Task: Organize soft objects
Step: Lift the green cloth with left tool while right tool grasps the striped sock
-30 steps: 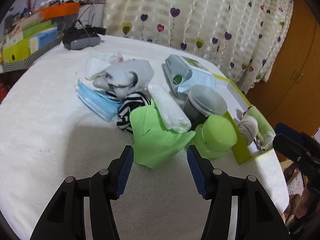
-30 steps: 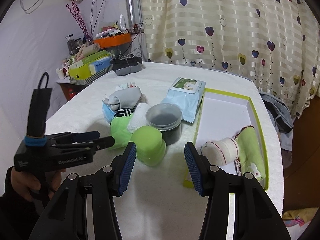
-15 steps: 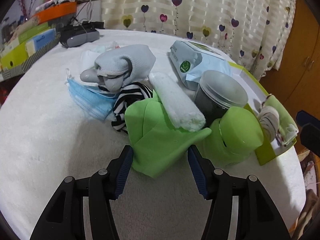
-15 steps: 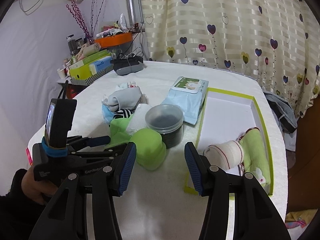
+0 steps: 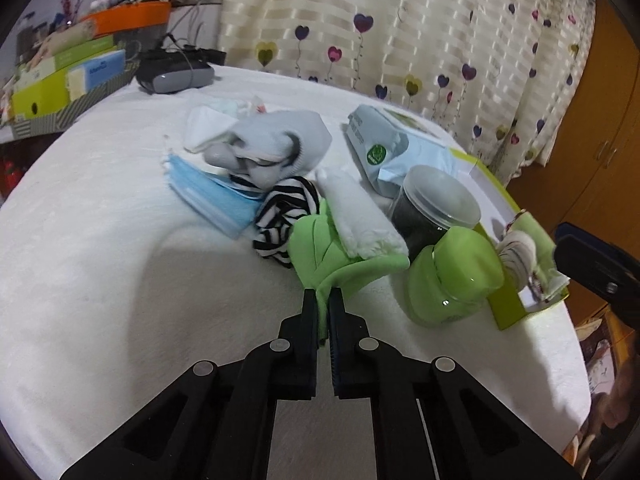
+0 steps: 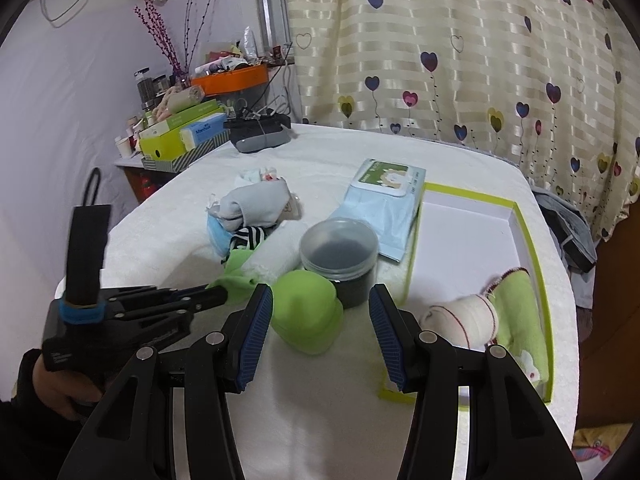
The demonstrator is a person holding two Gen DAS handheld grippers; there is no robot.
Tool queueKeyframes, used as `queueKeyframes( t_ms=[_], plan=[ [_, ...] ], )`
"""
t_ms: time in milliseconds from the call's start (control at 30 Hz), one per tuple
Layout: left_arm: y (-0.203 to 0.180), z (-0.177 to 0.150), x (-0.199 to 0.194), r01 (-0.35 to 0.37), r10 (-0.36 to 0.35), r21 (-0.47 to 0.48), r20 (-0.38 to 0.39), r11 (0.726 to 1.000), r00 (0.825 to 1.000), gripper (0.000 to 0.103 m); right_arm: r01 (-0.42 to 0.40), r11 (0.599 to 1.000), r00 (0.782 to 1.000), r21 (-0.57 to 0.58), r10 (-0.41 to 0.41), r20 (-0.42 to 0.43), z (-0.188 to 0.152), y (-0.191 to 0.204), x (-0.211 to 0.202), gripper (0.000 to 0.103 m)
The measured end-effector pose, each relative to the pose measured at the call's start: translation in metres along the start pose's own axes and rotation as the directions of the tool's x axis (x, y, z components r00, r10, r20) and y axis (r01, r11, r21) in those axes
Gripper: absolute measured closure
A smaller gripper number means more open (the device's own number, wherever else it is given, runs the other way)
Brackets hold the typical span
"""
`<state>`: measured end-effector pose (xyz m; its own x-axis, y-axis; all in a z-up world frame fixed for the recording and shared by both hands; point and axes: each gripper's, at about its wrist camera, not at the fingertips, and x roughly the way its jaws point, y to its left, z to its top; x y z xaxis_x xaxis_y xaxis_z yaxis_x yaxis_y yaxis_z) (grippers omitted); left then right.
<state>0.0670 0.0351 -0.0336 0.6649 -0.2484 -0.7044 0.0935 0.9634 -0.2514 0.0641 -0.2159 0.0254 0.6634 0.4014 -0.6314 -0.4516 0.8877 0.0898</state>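
White table, towel roll atop green cloth

A cream curtain with heart balloons hangs behind the counter; pale wall left, wooden cupboard right, cluttered shelf.

The white table top lies bare to the left of the heap and along its near edge — room for a hand there. On the right, a green cap and a dark jar stand close together just before the green-rimmed box, barring the straight way in. The box's far half is bare; rolled cloths fill its near end.
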Motion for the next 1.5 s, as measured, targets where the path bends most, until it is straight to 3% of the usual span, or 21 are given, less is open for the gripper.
queueKeyframes(
  t_ms=[467,733,1000,1167,1433,1500],
  plan=[
    [0.052,-0.002,-0.065,-0.026,0.041,-0.109,0.139,0.994,0.989,0.098,-0.053,0.995,0.999,-0.086,0.052,-0.006,0.013,0.049,0.014,0.052],
    [0.077,-0.004,-0.072,-0.022,0.046,-0.157,0.153,0.987,0.987,0.098,-0.08,0.986,0.996,-0.144,0.072,-0.061,0.026,0.079,0.051,0.052],
    [0.093,-0.005,-0.067,-0.013,0.039,-0.171,0.146,0.985,0.989,0.098,-0.055,0.967,0.987,-0.249,0.014,-0.162,0.042,0.1,0.101,0.052],
    [0.099,-0.005,-0.057,-0.013,0.034,-0.172,0.118,0.985,0.992,0.098,-0.021,0.937,0.965,-0.35,-0.072,-0.252,0.042,0.113,0.136,0.052],
    [0.106,-0.004,-0.046,-0.009,0.026,-0.172,0.092,0.985,0.995,0.068,0.001,0.912,0.929,-0.41,-0.153,-0.337,0.034,0.12,0.171,0.052],
    [0.107,-0.004,-0.042,-0.007,0.022,-0.17,0.083,0.985,0.996,0.062,-0.004,0.912,0.93,-0.41,-0.147,-0.336,0.032,0.12,0.172,0.069]
  ],
)
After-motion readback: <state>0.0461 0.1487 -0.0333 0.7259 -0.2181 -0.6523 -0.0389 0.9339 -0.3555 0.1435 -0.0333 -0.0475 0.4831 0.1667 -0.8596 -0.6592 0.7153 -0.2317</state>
